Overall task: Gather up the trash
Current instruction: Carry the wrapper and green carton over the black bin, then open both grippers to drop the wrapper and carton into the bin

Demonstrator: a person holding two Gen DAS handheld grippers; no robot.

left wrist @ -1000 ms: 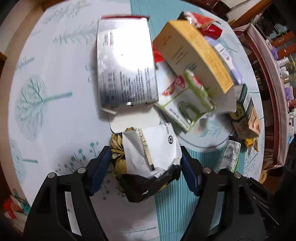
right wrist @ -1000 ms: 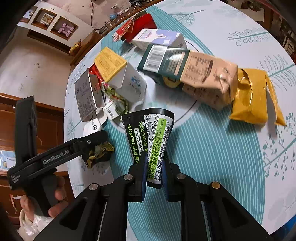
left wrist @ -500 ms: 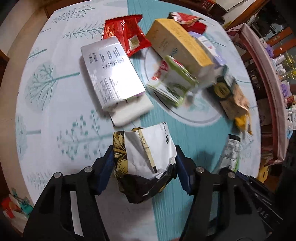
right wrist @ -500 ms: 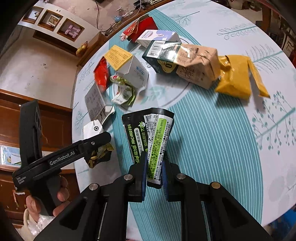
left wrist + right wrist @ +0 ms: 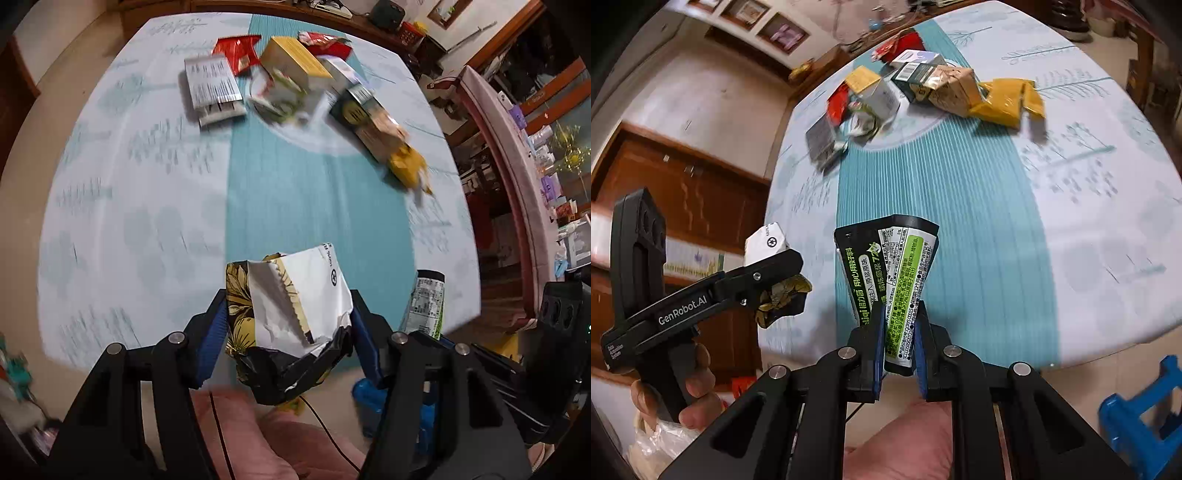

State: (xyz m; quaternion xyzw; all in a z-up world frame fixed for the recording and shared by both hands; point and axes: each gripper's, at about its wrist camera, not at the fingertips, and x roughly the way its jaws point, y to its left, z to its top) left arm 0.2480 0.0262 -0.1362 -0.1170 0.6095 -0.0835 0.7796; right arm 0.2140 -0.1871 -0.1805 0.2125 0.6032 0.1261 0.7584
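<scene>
A home dining room: cloth-covered round table [image 5: 1071,221], wooden cabinets [image 5: 683,192], framed pictures [image 5: 783,31].

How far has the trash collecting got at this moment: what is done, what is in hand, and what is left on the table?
Done: nothing shows as binned; no bin is in view. In hand: the left gripper holds a crumpled floral wrapper, the right gripper a black-and-green pouch, both off the table. Left: a silver box, red packet, yellow-topped carton, brown bag, yellow packet and more.
</scene>
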